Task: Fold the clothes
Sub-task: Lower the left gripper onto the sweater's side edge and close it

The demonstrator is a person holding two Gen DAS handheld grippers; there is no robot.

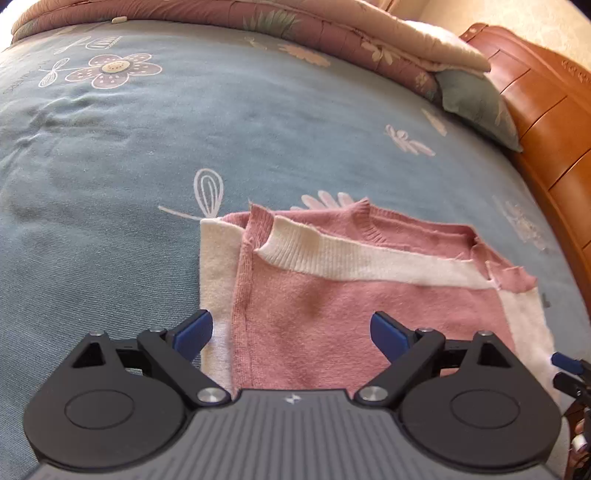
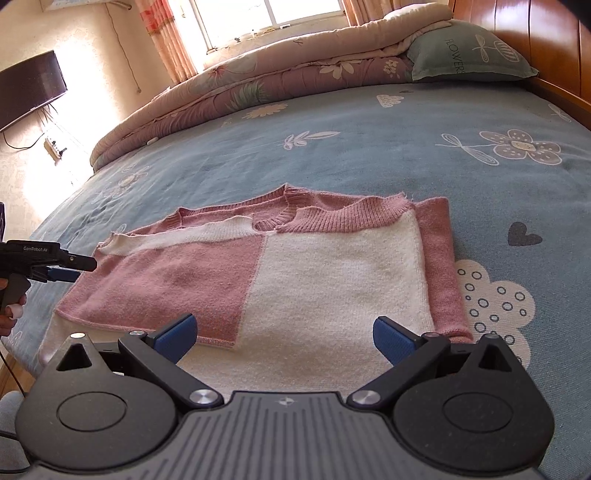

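A bed covered by a blue-grey sheet (image 2: 369, 147) printed with white flowers, clouds and a dark heart fills both views. A folded quilt (image 2: 258, 74) in mauve and cream lies along the far edge below a bright window (image 2: 273, 13), with a green pillow (image 2: 469, 55) against the orange-brown wooden headboard (image 1: 535, 110). A dark television (image 2: 29, 88) hangs on the wall at left.

The sweater (image 2: 295, 266), a knit in pink and white blocks, lies flat near the front edge of the bed. Its sides are turned in over the body: one panel shows a pink half meeting a white half along a straight vertical seam, and a pink strip, apparently a sleeve, runs down the right edge. The ribbed pink neckband and a ribbed white band sit at the far end. A faint yellowish stain marks the white area.

The left gripper (image 1: 291, 332) hovers over the pink part near the sweater's left edge, its blue pads (image 1: 194, 332) spread wide with nothing clamped. The right gripper (image 2: 284, 336) is likewise wide open over the near white hem, holding nothing. In the right wrist view a hand (image 2: 9, 306) holds the left gripper's handle at the left margin.
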